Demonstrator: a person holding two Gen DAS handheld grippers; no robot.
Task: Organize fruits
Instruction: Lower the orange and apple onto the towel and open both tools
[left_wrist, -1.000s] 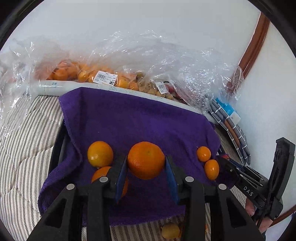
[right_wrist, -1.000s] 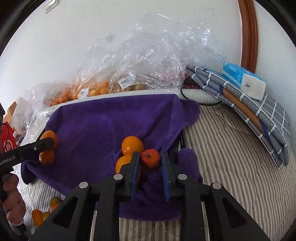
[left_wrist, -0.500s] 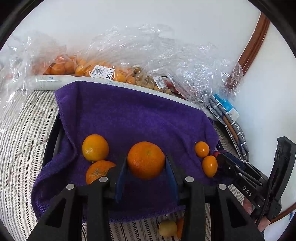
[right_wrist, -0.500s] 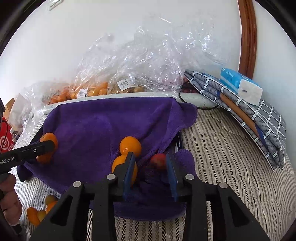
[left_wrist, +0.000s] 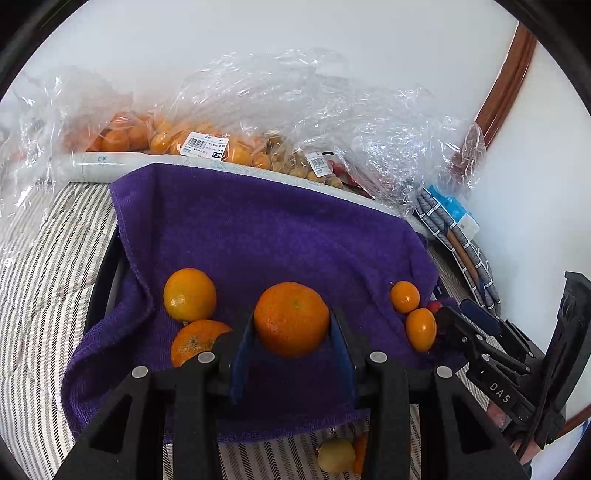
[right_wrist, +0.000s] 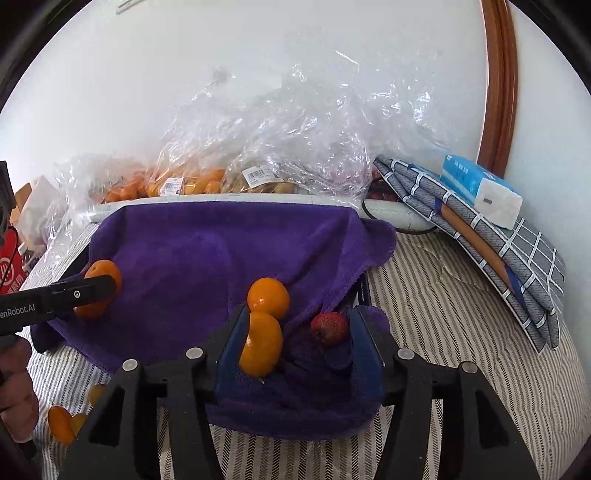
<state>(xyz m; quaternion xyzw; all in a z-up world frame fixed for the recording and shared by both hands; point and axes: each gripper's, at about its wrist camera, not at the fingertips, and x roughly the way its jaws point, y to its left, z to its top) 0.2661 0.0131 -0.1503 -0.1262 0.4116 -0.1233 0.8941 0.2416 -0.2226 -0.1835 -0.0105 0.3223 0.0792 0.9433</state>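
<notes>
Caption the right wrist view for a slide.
Right gripper, fingers just opened, leaves small red fruit on purple towel beside two kumquats.

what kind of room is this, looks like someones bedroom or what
Probably a bedroom at home: the fruit sits on a purple towel spread over striped quilted bedding, with a folded checked blanket and a tissue pack against the white wall.
</notes>
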